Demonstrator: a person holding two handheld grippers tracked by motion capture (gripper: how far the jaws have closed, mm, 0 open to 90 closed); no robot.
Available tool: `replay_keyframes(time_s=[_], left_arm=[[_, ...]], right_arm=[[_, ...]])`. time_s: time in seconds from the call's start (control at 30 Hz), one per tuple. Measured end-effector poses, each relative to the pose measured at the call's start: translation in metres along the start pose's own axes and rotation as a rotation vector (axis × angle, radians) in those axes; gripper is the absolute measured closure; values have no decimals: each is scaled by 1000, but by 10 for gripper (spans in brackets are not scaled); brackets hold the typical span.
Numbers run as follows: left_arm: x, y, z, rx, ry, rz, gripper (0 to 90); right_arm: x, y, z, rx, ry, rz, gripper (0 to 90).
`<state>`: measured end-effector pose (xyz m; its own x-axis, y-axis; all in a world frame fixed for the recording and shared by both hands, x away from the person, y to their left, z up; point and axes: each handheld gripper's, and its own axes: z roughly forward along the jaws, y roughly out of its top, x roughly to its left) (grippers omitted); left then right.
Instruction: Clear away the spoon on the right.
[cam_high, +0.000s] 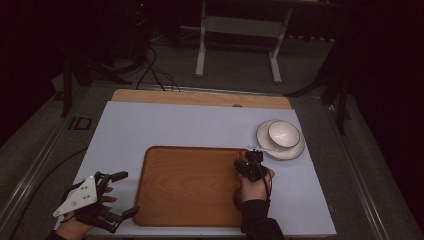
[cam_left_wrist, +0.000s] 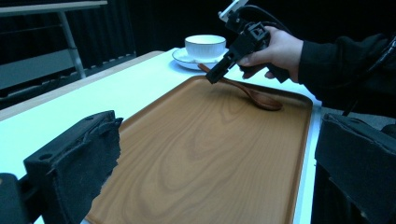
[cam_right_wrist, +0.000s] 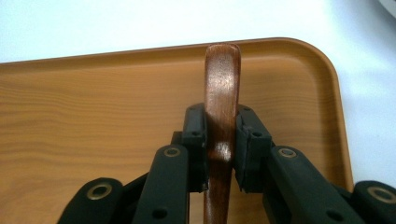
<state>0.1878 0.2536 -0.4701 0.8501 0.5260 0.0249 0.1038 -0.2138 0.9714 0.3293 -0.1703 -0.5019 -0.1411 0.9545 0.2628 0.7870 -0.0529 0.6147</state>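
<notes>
- At the tray's (cam_high: 190, 187) far right corner, your right gripper (cam_right_wrist: 220, 151) has its jaws pinching the wooden spoon (cam_left_wrist: 243, 88) by the handle; the bowl end rests on the tray floor while the handle slants up toward the cup (cam_left_wrist: 204, 46) and saucer (cam_high: 296, 150).
- At the table's (cam_high: 200, 125) near left corner, your left gripper (cam_high: 120, 195) waits with jaws spread, holding nothing.
- Progress, judged: the spoon appears nearly placed; releasing it and withdrawing remain.
</notes>
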Motion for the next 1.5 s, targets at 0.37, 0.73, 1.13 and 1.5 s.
replay_keyframes(time_s=[0.37, 0.73, 1.13, 1.5], left_arm=[[0, 0, 0, -2, -5, -3, 1], [0, 0, 0, 0, -3, -4, 1], [0, 0, 0, 1, -3, -3, 1], [0, 0, 0, 3, -3, -3, 1]], right_arm=[[-8, -3, 15, 31, -17, 21, 758], [-11, -1, 15, 37, -20, 14, 694], [-6, 8, -5, 45, 15, -68, 495], [-6, 15, -29, 8, 127, -100, 210]])
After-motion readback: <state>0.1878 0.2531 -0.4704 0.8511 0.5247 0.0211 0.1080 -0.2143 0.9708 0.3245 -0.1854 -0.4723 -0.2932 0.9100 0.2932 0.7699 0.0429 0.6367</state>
